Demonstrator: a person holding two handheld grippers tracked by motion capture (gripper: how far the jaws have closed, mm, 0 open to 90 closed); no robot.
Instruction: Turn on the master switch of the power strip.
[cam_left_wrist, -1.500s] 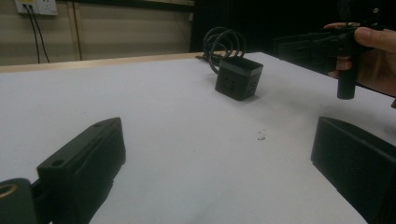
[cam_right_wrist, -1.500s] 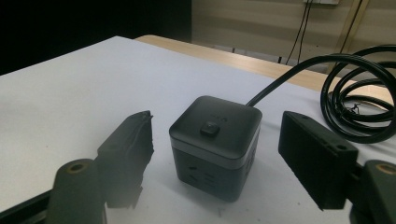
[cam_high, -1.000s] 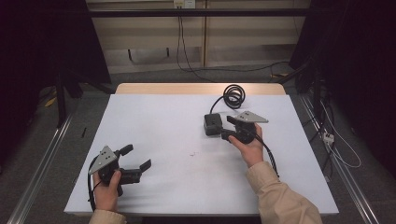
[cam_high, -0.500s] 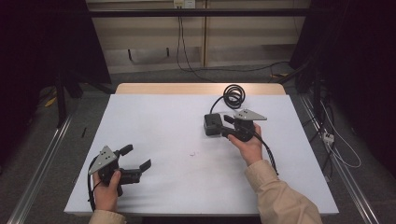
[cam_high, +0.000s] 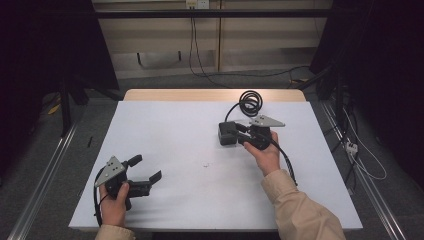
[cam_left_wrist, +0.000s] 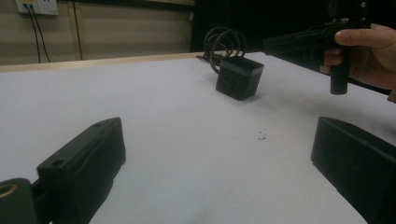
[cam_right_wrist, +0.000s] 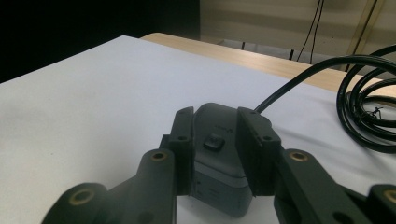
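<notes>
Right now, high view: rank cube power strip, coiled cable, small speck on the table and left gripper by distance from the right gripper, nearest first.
1. cube power strip: between the jaws of the right gripper, which have just been closing.
2. coiled cable: just behind, near the table's far edge.
3. small speck: mid-table, towards the person.
4. left gripper: near-left corner.

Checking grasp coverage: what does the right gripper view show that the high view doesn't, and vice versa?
Right gripper view: the right gripper has its pads against both sides of the power box. Its jaws have just been closing on the box. A small button is visible on the box's top.
High view: the left gripper is open, held low near the front-left corner of the table.
Both: the power box, its coiled cable and the white table.
</notes>
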